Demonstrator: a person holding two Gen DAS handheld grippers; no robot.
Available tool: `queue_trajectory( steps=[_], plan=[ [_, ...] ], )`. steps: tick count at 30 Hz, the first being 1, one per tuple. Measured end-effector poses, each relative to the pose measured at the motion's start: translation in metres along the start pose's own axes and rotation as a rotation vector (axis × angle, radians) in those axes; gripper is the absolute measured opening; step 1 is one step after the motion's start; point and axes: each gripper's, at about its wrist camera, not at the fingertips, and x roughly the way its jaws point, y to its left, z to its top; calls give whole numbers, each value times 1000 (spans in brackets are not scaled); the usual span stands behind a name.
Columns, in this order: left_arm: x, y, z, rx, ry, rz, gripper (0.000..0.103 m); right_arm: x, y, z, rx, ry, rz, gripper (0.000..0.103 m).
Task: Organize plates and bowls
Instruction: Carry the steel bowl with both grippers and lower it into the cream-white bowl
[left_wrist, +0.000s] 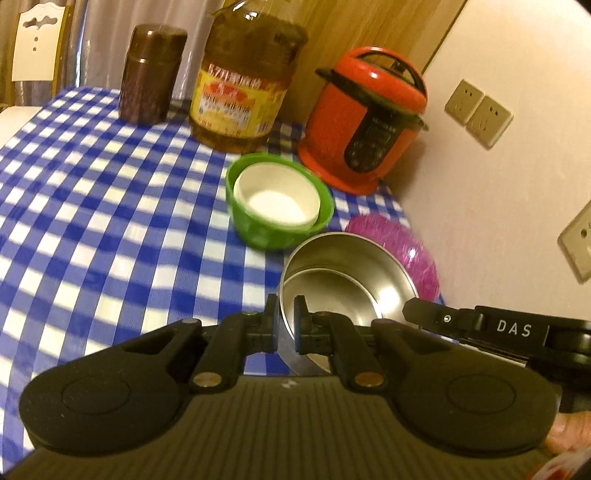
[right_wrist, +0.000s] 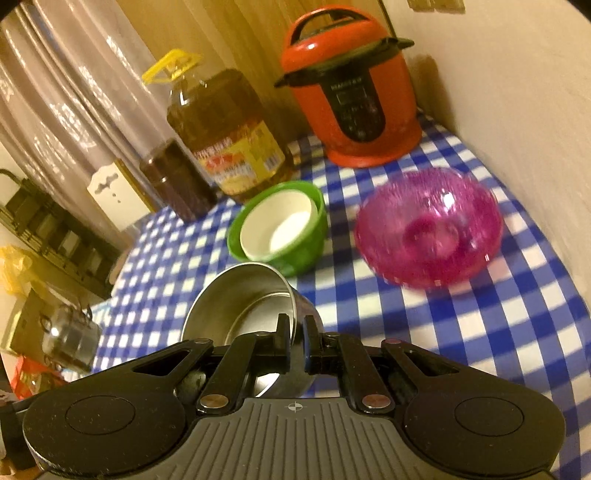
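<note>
You hold the steel bowl (left_wrist: 343, 280) by its rim from two sides: the left gripper (left_wrist: 285, 317) has its jaws clamped on the near wall, and the right gripper (right_wrist: 295, 332) pinches the opposite edge the same way. It appears lifted off the checked desk (left_wrist: 110, 206), near the green bowl (left_wrist: 280, 221) that nests a white bowl (left_wrist: 277, 195), with the pink bowl (right_wrist: 428, 225) beside. Thin, slick metal could slip from either pinch if your hands drift apart or tilt unevenly, and it may knock the green bowl.
</note>
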Motion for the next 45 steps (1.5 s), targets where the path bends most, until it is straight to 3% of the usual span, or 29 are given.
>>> queue_trajectory(
  steps=[22, 34, 45],
  plan=[
    [62, 10, 105, -19, -38, 15, 6, 76, 5, 87, -6, -2, 30, 6],
    [112, 20, 124, -22, -32, 22, 6, 122, -10, 117, -5, -4, 28, 6],
    [139, 33, 127, -21, -18, 49, 6, 155, -15, 122, -20, 16, 26, 6]
  ],
)
